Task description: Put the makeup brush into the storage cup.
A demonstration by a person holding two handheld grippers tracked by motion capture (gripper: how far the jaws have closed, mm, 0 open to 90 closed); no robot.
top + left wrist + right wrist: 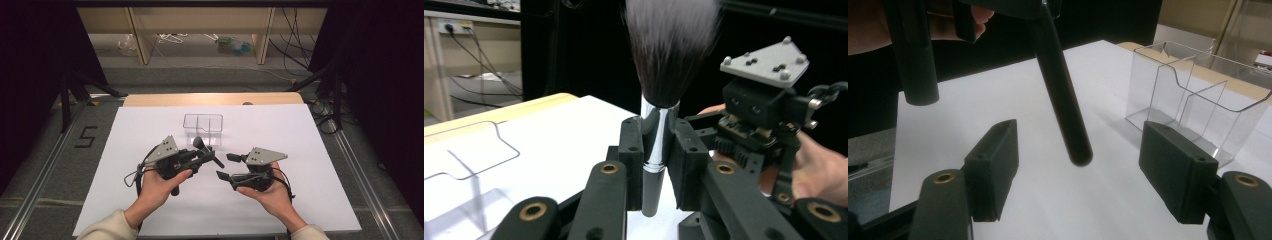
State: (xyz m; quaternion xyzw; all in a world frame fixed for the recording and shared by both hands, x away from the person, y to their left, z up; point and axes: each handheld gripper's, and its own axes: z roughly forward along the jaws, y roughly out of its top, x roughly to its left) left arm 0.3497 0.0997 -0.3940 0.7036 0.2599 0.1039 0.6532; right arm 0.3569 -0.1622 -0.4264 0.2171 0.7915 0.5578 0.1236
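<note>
A makeup brush [655, 135] with dark, white-tipped bristles and a silver collar stands bristles-up in my left gripper [658, 155], whose jaws are shut on the collar. In the high view the left gripper [205, 154] holds the brush [200, 143] at the table's middle, its black handle slanting toward my right gripper [227, 166]. The right gripper [1078, 175] is open. The handle's rounded end [1075, 145] hangs between its pads [993, 165] and touches neither.
A clear plastic box [202, 129] with two compartments stands just behind the grippers on the white sheet [300, 150], close on the right in the right gripper view [1198, 95]. The wooden table edge [150, 100] lies at the back.
</note>
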